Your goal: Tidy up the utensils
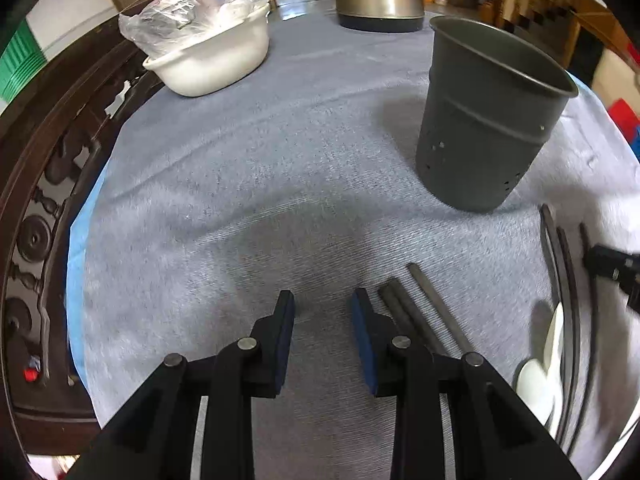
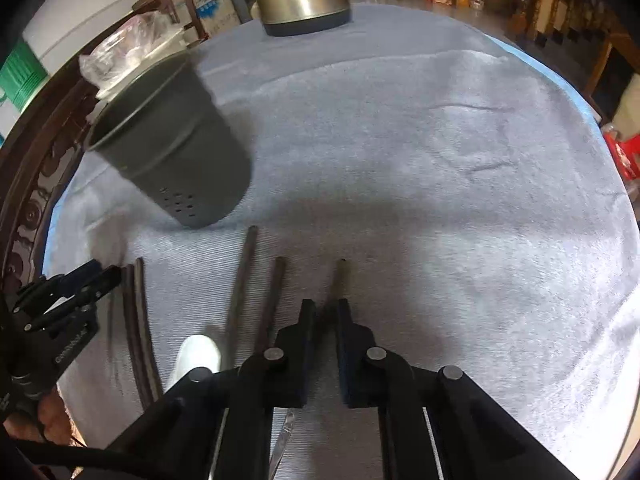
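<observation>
Pinching what looks like a knife handle (image 2: 339, 280) in my right gripper (image 2: 323, 312), its long axis running away from me, I see the holder (image 2: 172, 152) up-left while my left gripper (image 1: 322, 304) gapes empty.

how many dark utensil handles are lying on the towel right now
5 dark handles: two side by side by the left gripper at, one below the grey holder, one beside it, one between the right gripper's jaws. Others may be hidden.
</observation>
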`<action>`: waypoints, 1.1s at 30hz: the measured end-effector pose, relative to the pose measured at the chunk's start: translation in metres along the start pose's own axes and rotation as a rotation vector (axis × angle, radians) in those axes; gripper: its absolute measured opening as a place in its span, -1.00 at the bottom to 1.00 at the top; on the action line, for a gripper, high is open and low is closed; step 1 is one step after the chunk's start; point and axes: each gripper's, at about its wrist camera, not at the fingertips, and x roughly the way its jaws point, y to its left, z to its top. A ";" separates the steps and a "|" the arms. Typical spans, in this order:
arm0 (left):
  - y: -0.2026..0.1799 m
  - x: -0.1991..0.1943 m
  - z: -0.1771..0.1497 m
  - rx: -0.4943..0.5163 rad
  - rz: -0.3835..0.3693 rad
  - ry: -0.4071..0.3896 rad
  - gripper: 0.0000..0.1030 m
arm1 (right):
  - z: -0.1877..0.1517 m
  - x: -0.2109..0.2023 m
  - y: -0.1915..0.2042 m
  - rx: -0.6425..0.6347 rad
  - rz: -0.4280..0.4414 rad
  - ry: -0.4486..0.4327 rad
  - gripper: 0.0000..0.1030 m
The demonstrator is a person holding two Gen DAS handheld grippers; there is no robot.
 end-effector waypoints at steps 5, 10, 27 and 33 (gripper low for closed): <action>0.020 0.006 0.000 -0.041 -0.077 0.040 -0.40 | 0.002 -0.002 -0.017 0.036 0.028 0.016 -0.80; 0.012 0.003 -0.002 -0.092 -0.163 0.059 -0.41 | 0.008 -0.002 -0.020 0.060 0.054 0.030 -0.72; 0.000 0.021 0.019 -0.081 -0.118 0.045 -0.09 | 0.006 -0.001 -0.023 0.058 0.068 0.008 -0.72; -0.017 0.012 0.013 -0.072 -0.193 0.045 -0.09 | 0.007 0.000 -0.027 0.066 0.098 0.014 -0.71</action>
